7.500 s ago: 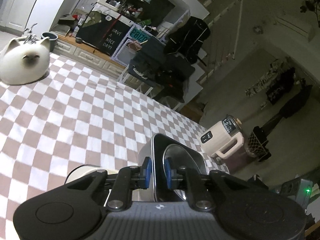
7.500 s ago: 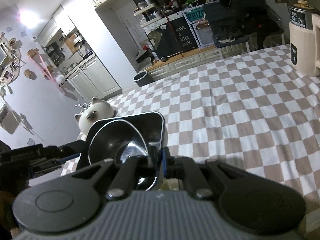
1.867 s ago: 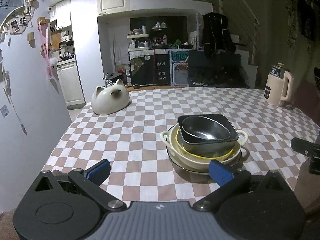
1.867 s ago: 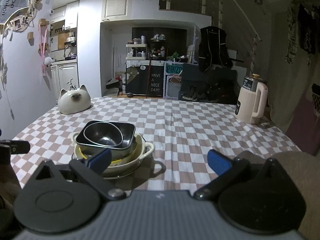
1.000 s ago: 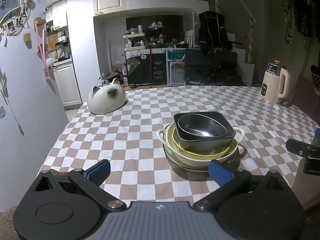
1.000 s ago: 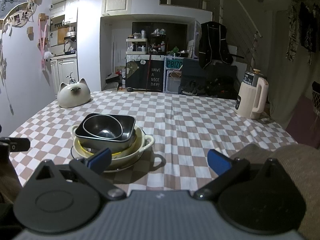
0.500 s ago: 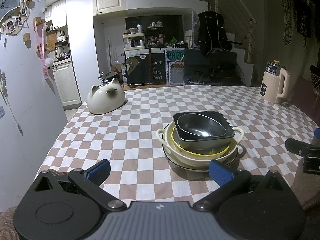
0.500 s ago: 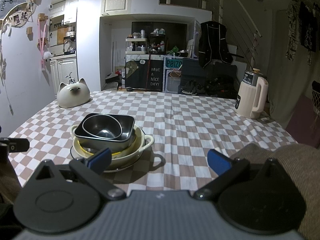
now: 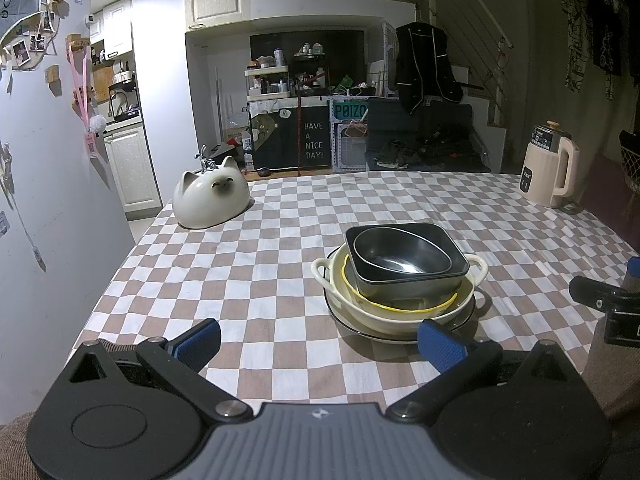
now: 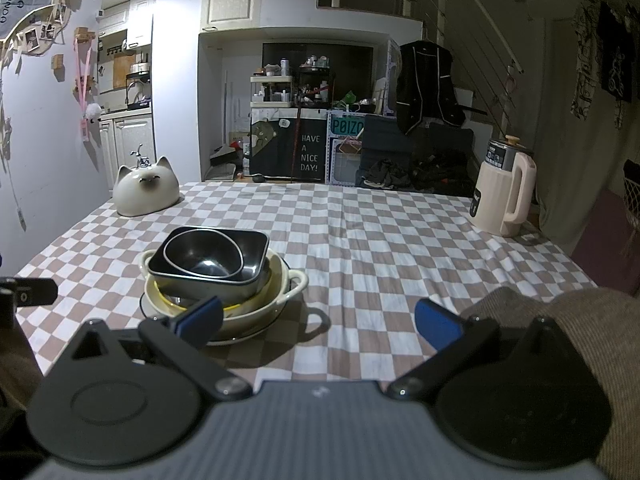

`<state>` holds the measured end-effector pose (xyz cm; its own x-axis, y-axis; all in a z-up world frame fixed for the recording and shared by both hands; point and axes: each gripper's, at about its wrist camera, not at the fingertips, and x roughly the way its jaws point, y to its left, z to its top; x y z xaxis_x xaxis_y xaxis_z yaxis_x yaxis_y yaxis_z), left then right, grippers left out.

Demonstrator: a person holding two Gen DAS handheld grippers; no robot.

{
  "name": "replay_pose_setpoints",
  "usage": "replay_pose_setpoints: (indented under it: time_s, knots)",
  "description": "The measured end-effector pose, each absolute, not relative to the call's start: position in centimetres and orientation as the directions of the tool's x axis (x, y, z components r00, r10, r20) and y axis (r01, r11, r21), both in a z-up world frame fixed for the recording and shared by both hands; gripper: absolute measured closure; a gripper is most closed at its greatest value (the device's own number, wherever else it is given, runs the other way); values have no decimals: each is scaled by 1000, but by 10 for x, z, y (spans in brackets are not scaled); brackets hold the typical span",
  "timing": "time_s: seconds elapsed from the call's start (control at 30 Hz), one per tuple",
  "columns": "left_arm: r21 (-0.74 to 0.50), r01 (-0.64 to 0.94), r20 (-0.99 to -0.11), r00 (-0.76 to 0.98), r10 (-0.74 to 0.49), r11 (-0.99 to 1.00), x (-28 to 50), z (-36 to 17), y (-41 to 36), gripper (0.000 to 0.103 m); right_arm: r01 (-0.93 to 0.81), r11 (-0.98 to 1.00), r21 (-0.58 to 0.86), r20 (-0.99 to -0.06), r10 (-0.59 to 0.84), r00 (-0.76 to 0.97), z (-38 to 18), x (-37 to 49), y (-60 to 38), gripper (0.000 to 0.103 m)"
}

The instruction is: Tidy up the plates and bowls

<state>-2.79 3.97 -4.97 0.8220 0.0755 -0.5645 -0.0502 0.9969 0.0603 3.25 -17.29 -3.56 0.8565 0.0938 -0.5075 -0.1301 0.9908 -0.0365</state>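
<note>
A stack of dishes stands on the checkered table (image 9: pixel 280 264). A small dark round bowl (image 9: pixel 400 254) sits inside a dark rectangular dish (image 9: pixel 416 284), inside a cream two-handled bowl (image 9: pixel 400 314) with a yellow rim inside, on a dark-rimmed plate (image 9: pixel 360 330). The stack also shows in the right wrist view (image 10: pixel 216 276). My left gripper (image 9: pixel 320 344) is open and empty, held back at the table's near edge. My right gripper (image 10: pixel 318 320) is open and empty, to the right of the stack.
A white cat-shaped dish (image 9: pixel 212 200) sits at the far left of the table. A cream electric kettle (image 10: pixel 504 200) stands at the far right. A brown cushion (image 10: pixel 560 312) lies by the near right edge. Kitchen shelves and a sofa lie beyond.
Earlier both grippers were shut close at the dark dish and bowl. Since then both have opened and pulled back to the near edge. In the last second almost nothing has moved.
</note>
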Motion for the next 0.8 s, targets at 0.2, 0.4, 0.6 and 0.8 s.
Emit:
replay_pose_setpoints:
  time_s: [0.2, 0.4, 0.6, 0.8]
  knots:
    - [60, -49, -565, 822, 75, 997, -28, -50, 40, 0, -130, 991, -36, -508, 94, 856, -35, 32, -173, 0]
    - [57, -51, -564, 823, 74, 997, -28, -50, 39, 0, -127, 991, -37, -510, 90, 855, -36, 33, -173, 0]
    - [57, -49, -564, 823, 73, 997, -27, -51, 37, 0, -126, 991, -37, -511, 90, 855, -36, 34, -173, 0]
    - [57, -49, -563, 823, 73, 997, -27, -51, 37, 0, -126, 991, -37, -511, 90, 855, -36, 33, -173, 0]
